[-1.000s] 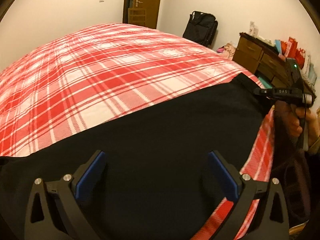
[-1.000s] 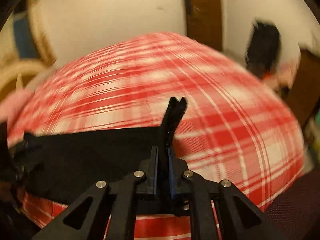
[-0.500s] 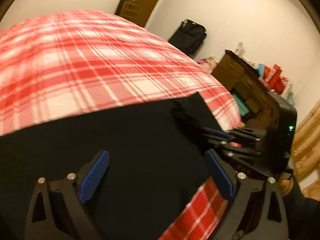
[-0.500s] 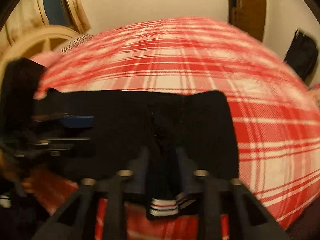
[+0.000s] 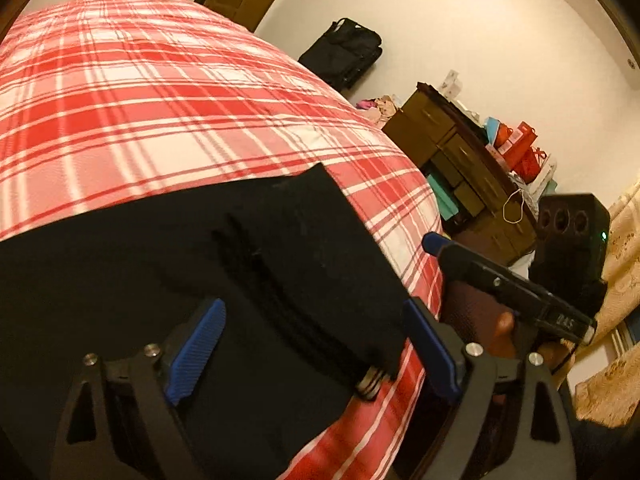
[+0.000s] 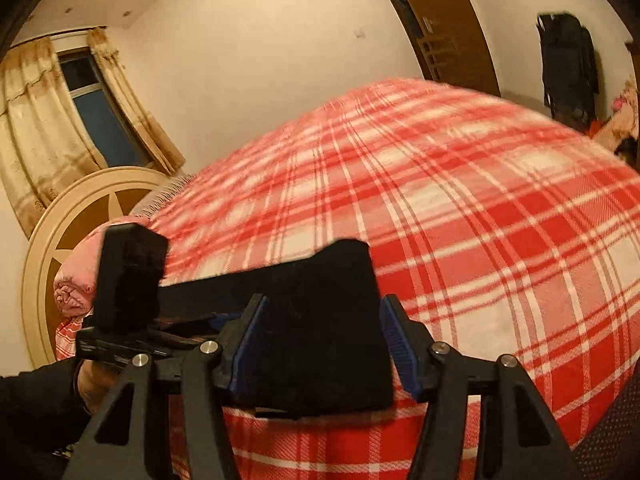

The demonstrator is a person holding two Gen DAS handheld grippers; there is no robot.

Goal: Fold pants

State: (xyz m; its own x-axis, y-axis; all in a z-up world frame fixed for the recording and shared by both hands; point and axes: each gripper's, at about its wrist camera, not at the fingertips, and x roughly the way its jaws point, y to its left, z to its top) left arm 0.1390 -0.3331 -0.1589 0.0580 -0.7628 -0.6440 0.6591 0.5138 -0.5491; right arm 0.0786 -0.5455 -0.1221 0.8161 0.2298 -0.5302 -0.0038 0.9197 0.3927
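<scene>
As jaws part, pants (image 6: pixel 320 320) between right gripper (image 6: pixel 324 344)

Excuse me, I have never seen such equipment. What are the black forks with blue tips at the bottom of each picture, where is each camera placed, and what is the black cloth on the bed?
No robot is here. A person holds a two-finger tool in each hand, and each tool carries a wide-angle camera looking along its fingers. One picture comes from the left gripper, the other from the right gripper; the blue parts are the finger pads. Black pants lie on a bed with a red plaid blanket, near its edge. In the left picture the right-hand tool shows beside them. The left jaws are closing slowly and the right jaws opening; cloth lies between both pairs, but no pad presses it, so nothing is held.
</scene>
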